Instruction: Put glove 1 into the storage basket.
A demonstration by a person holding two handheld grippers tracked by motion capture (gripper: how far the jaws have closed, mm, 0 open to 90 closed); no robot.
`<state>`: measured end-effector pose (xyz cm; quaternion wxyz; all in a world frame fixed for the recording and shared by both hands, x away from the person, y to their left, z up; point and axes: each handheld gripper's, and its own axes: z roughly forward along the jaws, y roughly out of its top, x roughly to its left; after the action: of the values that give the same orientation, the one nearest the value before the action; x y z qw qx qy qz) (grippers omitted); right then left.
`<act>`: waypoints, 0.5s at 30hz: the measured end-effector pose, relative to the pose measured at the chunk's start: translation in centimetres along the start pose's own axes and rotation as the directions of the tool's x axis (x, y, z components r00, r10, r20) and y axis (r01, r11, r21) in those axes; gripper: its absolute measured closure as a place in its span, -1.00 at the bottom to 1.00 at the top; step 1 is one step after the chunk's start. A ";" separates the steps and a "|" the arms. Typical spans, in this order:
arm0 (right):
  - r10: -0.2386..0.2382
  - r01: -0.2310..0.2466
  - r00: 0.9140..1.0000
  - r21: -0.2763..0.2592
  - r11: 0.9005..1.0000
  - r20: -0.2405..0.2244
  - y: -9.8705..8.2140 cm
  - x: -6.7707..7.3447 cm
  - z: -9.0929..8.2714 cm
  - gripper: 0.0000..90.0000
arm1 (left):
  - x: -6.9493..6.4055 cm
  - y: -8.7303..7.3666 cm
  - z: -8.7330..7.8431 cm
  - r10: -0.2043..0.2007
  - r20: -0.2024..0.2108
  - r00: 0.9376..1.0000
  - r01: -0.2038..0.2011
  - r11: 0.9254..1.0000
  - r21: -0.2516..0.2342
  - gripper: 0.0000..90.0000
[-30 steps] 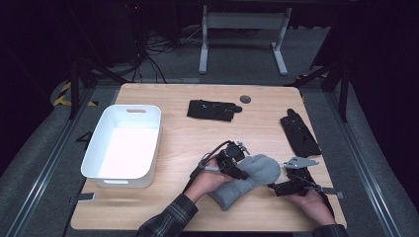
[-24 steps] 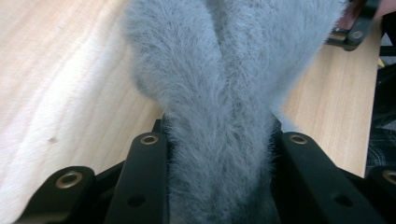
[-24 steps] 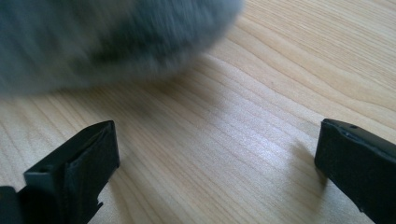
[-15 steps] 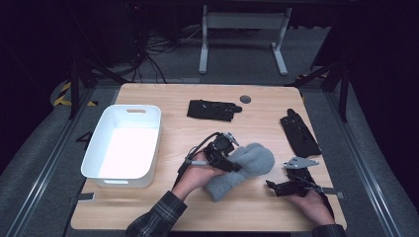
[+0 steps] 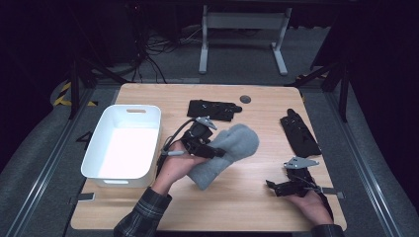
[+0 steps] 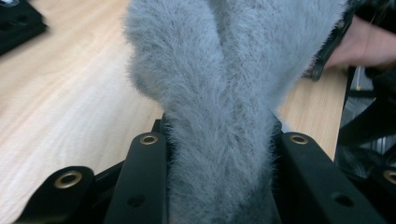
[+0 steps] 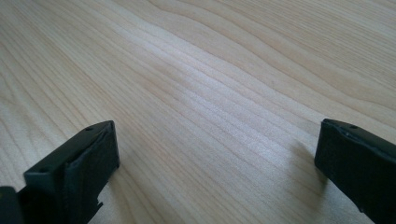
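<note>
White bin (image 5: 94, 163) holds nothing; left gripper (image 5: 210, 150) clamps grey fuzzy mitten (image 5: 232, 148).

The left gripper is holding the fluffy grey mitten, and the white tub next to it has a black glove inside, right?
Not quite. The left gripper does hold the fluffy grey mitten, but the white tub has nothing inside. The high view shows its bare white bottom; the black gloves lie on the table.
</note>
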<state>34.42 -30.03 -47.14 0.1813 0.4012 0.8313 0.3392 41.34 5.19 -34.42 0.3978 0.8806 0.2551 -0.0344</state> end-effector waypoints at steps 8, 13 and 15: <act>0.001 -0.001 1.000 0.000 1.000 0.001 0.0 0.0 0.0 -1.00 | 1.2 -0.4 -2.9 -0.031 -0.058 0.998 0.029 0.999 -0.042 0.49; 0.002 -0.002 1.000 -0.001 1.000 0.001 0.0 0.0 0.0 -1.00 | 1.6 -0.7 -4.5 -0.043 -0.087 0.995 0.038 0.998 -0.059 0.49; 0.003 -0.003 1.000 -0.001 1.000 0.001 0.0 0.0 0.0 -1.00 | 1.7 -0.9 -5.0 -0.050 -0.101 0.994 0.044 0.997 -0.064 0.49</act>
<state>34.44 -30.06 -47.15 0.1813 0.4024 0.8305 0.3399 41.69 10.00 -32.06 0.4104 0.8622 0.2968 0.0095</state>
